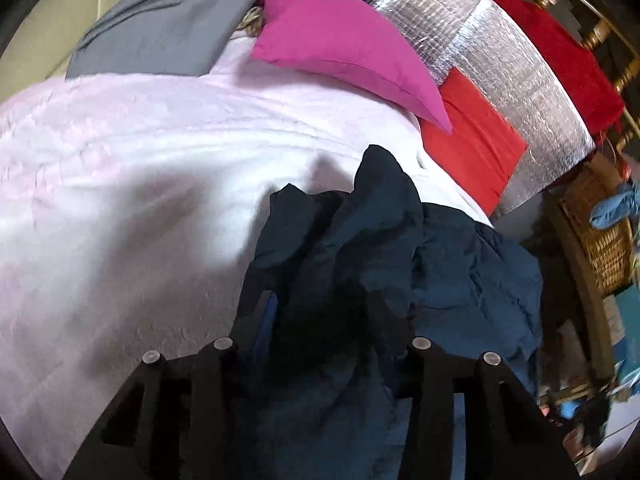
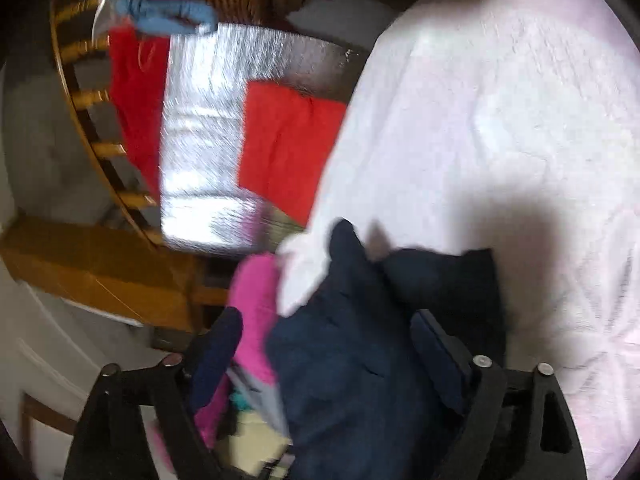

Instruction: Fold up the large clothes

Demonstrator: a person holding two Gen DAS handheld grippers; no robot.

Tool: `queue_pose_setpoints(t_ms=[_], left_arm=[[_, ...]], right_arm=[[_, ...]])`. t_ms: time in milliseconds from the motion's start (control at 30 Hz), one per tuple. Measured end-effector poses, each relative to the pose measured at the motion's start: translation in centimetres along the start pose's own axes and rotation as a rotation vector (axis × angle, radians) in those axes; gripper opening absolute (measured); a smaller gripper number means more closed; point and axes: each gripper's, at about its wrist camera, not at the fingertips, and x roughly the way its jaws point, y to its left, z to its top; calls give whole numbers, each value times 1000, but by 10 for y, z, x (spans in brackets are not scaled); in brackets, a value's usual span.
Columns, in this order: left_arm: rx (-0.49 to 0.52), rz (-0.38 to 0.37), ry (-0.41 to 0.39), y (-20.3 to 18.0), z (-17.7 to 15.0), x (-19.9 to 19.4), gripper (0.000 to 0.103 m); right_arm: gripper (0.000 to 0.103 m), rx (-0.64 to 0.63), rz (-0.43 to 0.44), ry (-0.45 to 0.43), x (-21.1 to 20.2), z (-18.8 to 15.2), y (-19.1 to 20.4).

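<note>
Matt navy cloth garment (image 1: 400, 248) on soft pink quilt (image 1: 120, 152) — shiny, crinkled foil sheet (image 1: 500, 80) behind.

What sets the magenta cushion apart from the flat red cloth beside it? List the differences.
The magenta cushion is plump and stuffed, tapering to a pointed corner; the flat red cloth lies thin and smooth. The cushion is pink-purple, the cloth bright orange-red. The cushion rests partly on the pale pink quilt and overlaps the cloth's top edge; the cloth lies against the silver foil sheet. Both are plain, single-coloured fabric.
</note>
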Motion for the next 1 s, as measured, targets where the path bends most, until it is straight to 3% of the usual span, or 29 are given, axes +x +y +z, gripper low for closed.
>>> queue_pose_setpoints(t_ms=[33,133,167,200,233,267,333,400,467,500,567,633,733,767,800,833,867,900,1000], left_arm=[[-11,-15,4,1,0,-2,62],[4,-38,23,-5,0,1,65],[19,-34,21,-8,1,4,64],[43,-22,16,-11,0,4,61],[59,-13,13,-12,-1,4,43],[72,-7,16,-13,0,5,32],[75,-25,14,-13,2,4,21],[88,-29,-10,-15,5,-1,19],[125,15,-26,-17,5,-2,13],[142,54,-22,-17,4,0,13],[158,97,25,-14,0,9,13],[148,103,74,-9,-1,16,13],[84,70,64,-5,11,4,17],[67,68,29,-7,17,-3,21],[64,78,-8,-10,22,-9,27],[67,82,-46,-13,28,-12,49],[71,78,-70,-17,36,-12,73],[68,68,-72,-20,42,-10,79],[19,-2,-56,-30,68,11,81]], right_arm=[[84,-40,-39,12,5,-5,5],[79,-167,-168,44,26,-20,19],[61,-203,-218,61,36,-26,18],[35,-215,-243,87,45,-32,13],[25,-222,-278,116,57,-37,11],[20,-234,-314,116,59,-40,11],[16,-256,-319,74,59,-45,20],[15,-283,-257,7,49,-45,38],[15,-323,-284,-73,41,-46,45],[15,-315,-319,-75,42,-46,41],[14,-239,-403,36,66,-44,11],[14,-197,-428,56,74,-44,0],[25,-211,-401,4,61,-41,15],[53,-227,-394,-28,56,-39,24],[90,-238,-393,-62,53,-37,31],[98,-242,-389,-84,53,-35,37],[99,-256,-369,-102,55,-33,42],[98,-276,-351,-99,59,-31,48],[95,-300,-369,-62,83,-22,54]])
